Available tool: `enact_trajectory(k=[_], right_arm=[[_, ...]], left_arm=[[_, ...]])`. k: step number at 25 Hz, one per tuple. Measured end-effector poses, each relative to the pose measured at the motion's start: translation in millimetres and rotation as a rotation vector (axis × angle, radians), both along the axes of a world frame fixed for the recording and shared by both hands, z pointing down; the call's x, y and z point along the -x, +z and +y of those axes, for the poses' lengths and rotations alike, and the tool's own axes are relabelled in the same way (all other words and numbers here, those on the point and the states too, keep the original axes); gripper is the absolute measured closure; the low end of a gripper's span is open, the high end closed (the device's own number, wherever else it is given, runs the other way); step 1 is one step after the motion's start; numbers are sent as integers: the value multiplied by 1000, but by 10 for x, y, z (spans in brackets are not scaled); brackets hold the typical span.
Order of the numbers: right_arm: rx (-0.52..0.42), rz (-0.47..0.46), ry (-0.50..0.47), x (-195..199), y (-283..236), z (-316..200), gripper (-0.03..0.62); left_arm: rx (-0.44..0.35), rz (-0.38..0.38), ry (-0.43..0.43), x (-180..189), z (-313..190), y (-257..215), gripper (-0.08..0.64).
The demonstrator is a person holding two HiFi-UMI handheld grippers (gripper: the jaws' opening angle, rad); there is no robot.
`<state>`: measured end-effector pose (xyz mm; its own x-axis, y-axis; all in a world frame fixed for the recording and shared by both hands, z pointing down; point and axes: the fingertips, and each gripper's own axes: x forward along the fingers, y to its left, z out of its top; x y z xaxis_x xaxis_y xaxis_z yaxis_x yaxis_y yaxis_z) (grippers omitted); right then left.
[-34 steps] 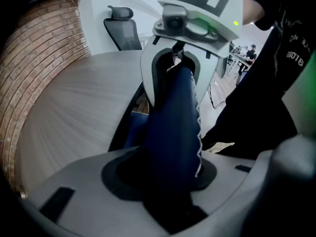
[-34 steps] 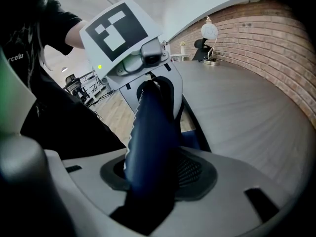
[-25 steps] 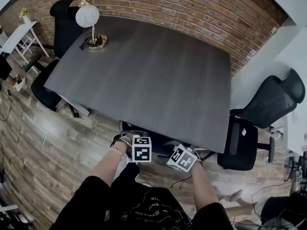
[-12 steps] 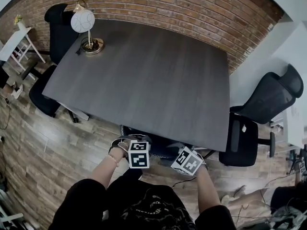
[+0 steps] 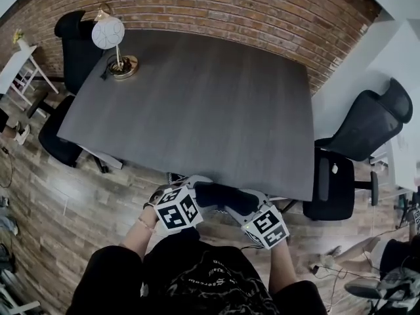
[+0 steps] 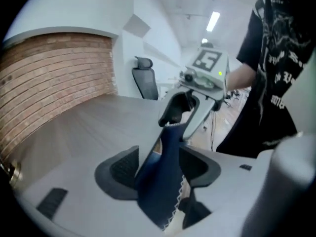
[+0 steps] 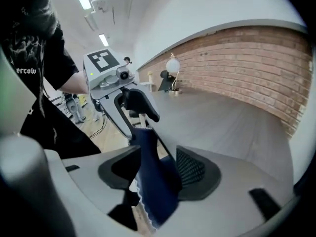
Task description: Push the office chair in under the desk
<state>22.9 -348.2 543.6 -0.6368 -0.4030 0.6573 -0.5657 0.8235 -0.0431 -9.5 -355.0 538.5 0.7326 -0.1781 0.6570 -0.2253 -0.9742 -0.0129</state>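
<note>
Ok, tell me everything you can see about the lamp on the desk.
The lamp has a round white globe shade on a thin stem, rising from a round, brass-looking base. It stands upright on the far left corner of the dark grey desk, close to the brick wall. Something small and dark lies against the base, perhaps its cord. Only the desk touches it otherwise. Whether it is lit cannot be told.
</note>
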Motion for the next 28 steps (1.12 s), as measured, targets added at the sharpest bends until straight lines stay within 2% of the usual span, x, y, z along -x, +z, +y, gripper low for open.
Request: enact_trajectory(k=[5,7,10,16,22,26,28], right_arm=[[-158,-86,199,18,-373,-245,367],[-205,-114,248,52,-498,-284,367],[-273,-170,312,93,-696,-337,367],[-401,-294,444,46,-1131,-426,368],[-472,-320,543,-87,-1358,-452,368],[-492,-332,595,-175,-1421,-459,368],[-506,-333,607,-185,-1448,-471,373]], left_arm=[[-78,308,-291,158,-371,-567,301],[-98,388,-367,231,-411,-726,301],[-127,469,-451,367,-417,-884,301],[-203,568,-590,686,-414,-1147,301],[-308,654,-619,814,-452,-1538,301],[-387,642,-613,852,-477,-1678,301],[-401,626,-610,873,-489,-1670,301]])
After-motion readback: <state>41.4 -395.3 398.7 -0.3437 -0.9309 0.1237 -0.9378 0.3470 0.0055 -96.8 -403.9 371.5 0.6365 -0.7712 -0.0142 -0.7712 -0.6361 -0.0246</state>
